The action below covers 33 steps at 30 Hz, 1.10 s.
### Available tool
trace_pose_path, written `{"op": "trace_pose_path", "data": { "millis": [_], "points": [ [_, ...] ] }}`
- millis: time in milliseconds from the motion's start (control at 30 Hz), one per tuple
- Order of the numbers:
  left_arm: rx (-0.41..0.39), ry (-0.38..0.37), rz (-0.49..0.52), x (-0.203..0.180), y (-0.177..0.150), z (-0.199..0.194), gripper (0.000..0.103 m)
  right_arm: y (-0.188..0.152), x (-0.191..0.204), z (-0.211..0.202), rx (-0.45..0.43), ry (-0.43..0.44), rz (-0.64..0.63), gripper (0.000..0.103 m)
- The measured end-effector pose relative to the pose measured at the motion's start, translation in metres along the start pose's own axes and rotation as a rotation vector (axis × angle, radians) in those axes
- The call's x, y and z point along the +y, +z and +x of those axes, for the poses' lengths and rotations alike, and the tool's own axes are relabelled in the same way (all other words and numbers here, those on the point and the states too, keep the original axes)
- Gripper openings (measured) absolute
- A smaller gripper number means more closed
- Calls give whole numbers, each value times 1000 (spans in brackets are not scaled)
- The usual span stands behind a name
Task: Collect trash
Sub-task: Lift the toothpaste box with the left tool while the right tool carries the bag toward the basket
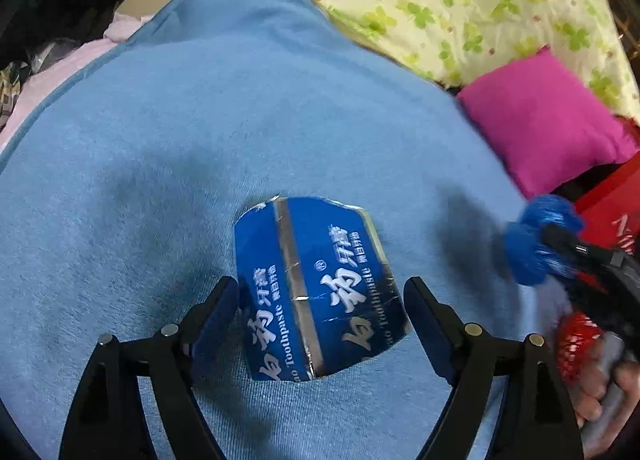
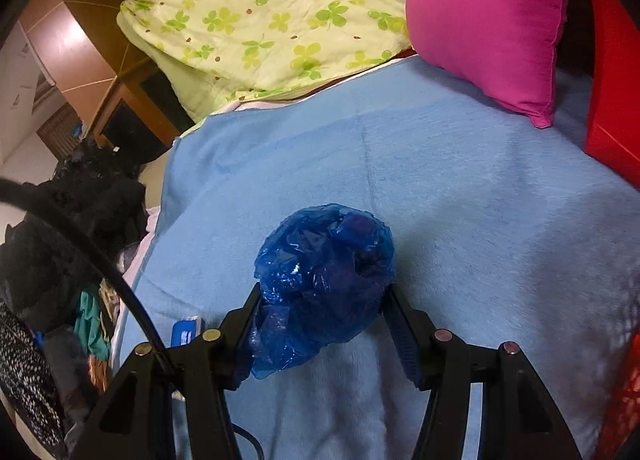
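1. A bed carries a light blue blanket [image 1: 240,120], with a clover-print quilt [image 2: 272,12] and a pink pillow [image 2: 488,20] at its far side and a red box [image 2: 612,108] beside the pillow.
2. A flattened blue toothpaste box [image 1: 316,292] lies on the blanket between the fingers of the left gripper [image 1: 320,324].
3. The left jaws stand wide; the left pad sits at the box's edge, the right pad stands clear of it, so nothing is gripped.
4. A crumpled blue plastic bag [image 2: 324,272] sits in the right gripper [image 2: 320,324], above the blanket.
5. The right jaws stand partly closed, both pads pressing the bag's sides.
6. In the left wrist view, the person's hand [image 1: 608,392] holds the right gripper at the frame's right edge.
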State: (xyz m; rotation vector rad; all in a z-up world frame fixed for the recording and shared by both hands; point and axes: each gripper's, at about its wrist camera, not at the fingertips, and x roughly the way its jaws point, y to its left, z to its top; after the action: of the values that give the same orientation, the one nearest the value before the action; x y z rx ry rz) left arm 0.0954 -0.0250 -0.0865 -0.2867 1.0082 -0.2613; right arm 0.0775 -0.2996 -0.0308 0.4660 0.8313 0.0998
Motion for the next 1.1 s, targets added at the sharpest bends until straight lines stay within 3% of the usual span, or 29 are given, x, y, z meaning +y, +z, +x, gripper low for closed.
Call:
{"op": "trace_pose_path", "data": {
  "millis": [200, 367, 467, 633, 733, 1100],
  "points": [
    [-4, 63, 36, -9, 1, 7, 89, -6, 1, -19, -13, 8, -43, 61],
    [-6, 65, 42, -11, 3, 10, 88, -11, -1, -34, -34, 11, -66, 61],
    [-17, 60, 42, -8, 0, 6, 81, -14, 0, -45, -60, -6, -84, 61],
    [-58, 69, 71, -8, 1, -7, 59, -23, 1, -63, -87, 5, -92, 61],
    [-60, 41, 79, -10, -1, -14, 57, -31, 5, -73, -103, 4, -106, 61],
    [-183, 85, 247, -52, -21, -71, 56, -75, 17, -118, -185, -24, -154, 61]
  ]
}}
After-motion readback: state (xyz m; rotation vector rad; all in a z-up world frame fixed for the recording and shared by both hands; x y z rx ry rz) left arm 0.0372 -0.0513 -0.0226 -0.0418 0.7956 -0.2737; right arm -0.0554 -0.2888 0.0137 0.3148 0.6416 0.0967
